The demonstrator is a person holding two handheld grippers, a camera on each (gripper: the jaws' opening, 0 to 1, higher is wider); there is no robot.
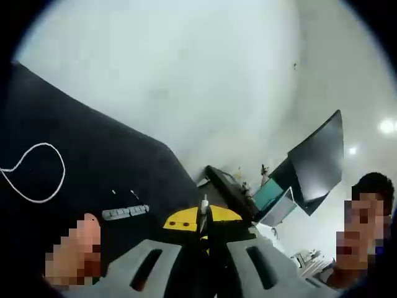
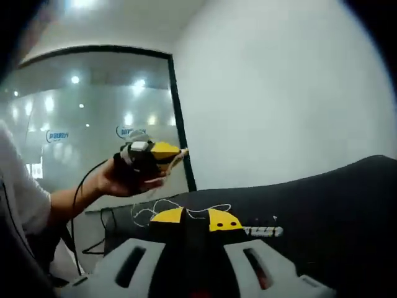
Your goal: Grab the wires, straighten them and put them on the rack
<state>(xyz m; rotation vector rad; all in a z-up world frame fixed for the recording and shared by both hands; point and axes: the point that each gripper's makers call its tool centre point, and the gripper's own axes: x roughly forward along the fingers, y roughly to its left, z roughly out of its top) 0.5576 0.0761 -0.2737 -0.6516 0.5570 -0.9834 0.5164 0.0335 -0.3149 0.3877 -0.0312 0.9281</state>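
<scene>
**Two grippers raised, no wire in hand yet**

Two white wires are what you have to work with, and both lie on the black table, not on any rack. In the left gripper view a thin white wire forms a loop on the black table, well to the left of your left gripper. Its jaws look nearly together around a small white tip; I can't tell whether that tip is a wire or part of the tool. In the right gripper view a tangled white wire lies on the table just beyond the right gripper. Those jaws meet at a dark centre, so I can't tell whether they grip anything.

The left gripper also shows in the right gripper view, held up in your hand, well above the surface.

What could go wrong: both tools point up at the wall, away from the wires, so a blind descent could miss. The thin loop lies flat and may slide or slip between the jaws. The tangle may drag as one clump and knot tighter if you pull one end.

A small grey ridged strip rests near the left gripper. I cannot make out a rack or any container, so find it before you lift.
</scene>
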